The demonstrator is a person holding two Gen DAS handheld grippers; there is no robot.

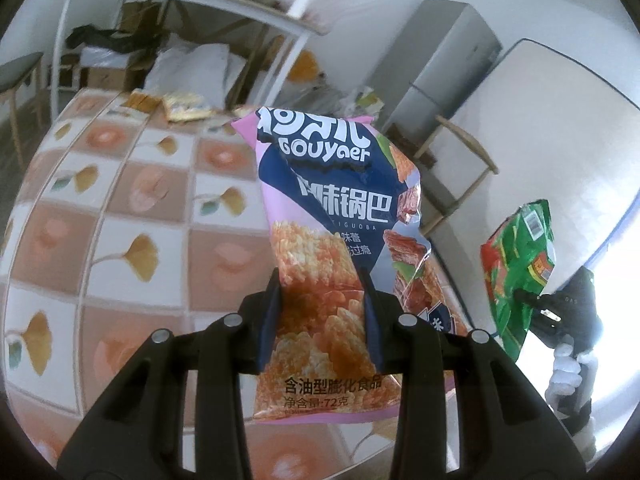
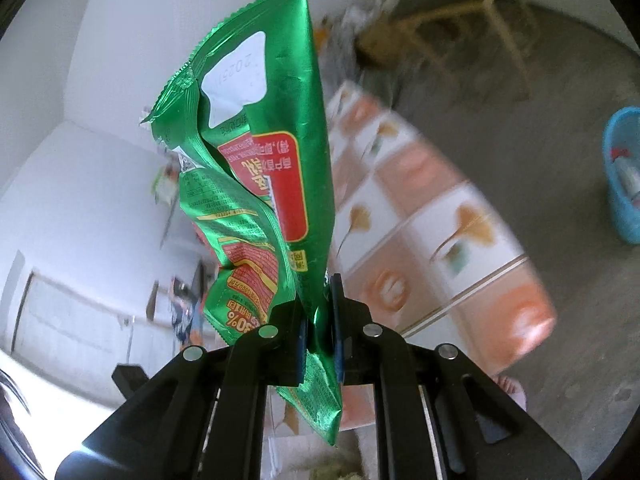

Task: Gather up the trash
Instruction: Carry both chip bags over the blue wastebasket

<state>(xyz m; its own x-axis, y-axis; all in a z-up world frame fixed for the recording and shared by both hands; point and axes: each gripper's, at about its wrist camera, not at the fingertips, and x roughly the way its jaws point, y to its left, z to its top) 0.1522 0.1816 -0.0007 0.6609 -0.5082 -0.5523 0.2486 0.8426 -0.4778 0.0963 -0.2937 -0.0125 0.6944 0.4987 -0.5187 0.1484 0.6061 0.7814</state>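
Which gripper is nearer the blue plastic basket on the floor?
Right. The right gripper, shut on a green foil wrapper, has the blue plastic basket in view beyond the table corner. The left gripper, gripping a pink snack bag, shows no basket.

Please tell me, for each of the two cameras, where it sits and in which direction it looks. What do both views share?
Left wrist: sits on the left gripper, looking across the tablecloth toward shelves; its fingers clamp the pink snack bag.
Right wrist: sits on the right gripper, looking past the table edge to the floor and blue basket; it pinches the green wrapper.
Shared: tablecloth, green wrapper.
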